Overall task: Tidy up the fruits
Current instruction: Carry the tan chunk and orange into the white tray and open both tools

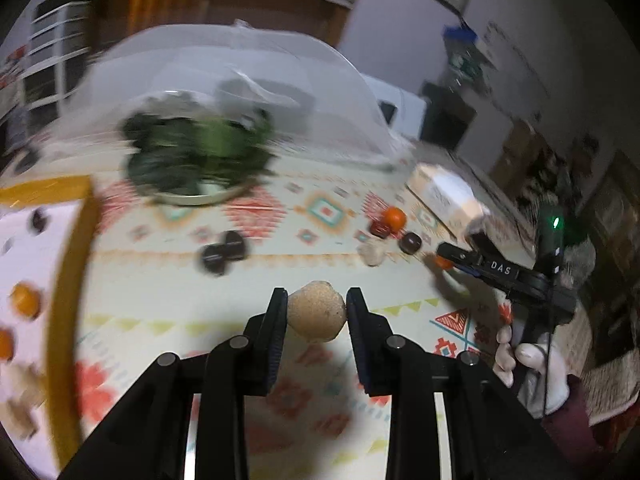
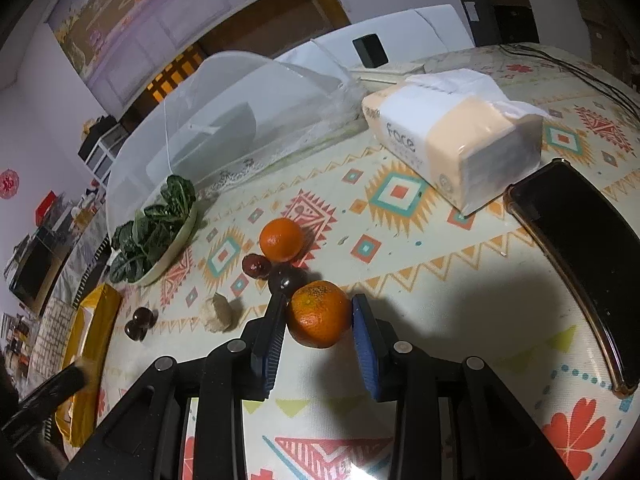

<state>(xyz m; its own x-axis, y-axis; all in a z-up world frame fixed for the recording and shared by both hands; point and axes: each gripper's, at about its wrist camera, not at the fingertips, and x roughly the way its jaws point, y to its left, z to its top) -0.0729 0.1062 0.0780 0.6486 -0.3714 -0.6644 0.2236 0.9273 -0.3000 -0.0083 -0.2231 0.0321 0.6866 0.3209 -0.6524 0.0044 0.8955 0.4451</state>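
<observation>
My left gripper (image 1: pixel 317 300) is shut on a round tan fruit (image 1: pixel 317 316), held above the patterned tablecloth. My right gripper (image 2: pixel 320 303) is shut on an orange tangerine (image 2: pixel 318 314); it also shows in the left wrist view (image 1: pixel 444 258), at the right. On the table lie another tangerine (image 2: pixel 281 239), dark red fruits (image 2: pixel 256 266), a tan fruit (image 2: pixel 218 312) and two dark fruits (image 2: pixel 140 322). A yellow-rimmed tray (image 1: pixel 68 280) at the left holds tangerines (image 1: pixel 25 300) and other fruit.
A plate of leafy greens (image 2: pixel 154 236) stands under the edge of a white mesh food cover (image 2: pixel 224 104). A tissue pack (image 2: pixel 452 140) lies at the back right. A black phone (image 2: pixel 580 248) lies at the right table edge.
</observation>
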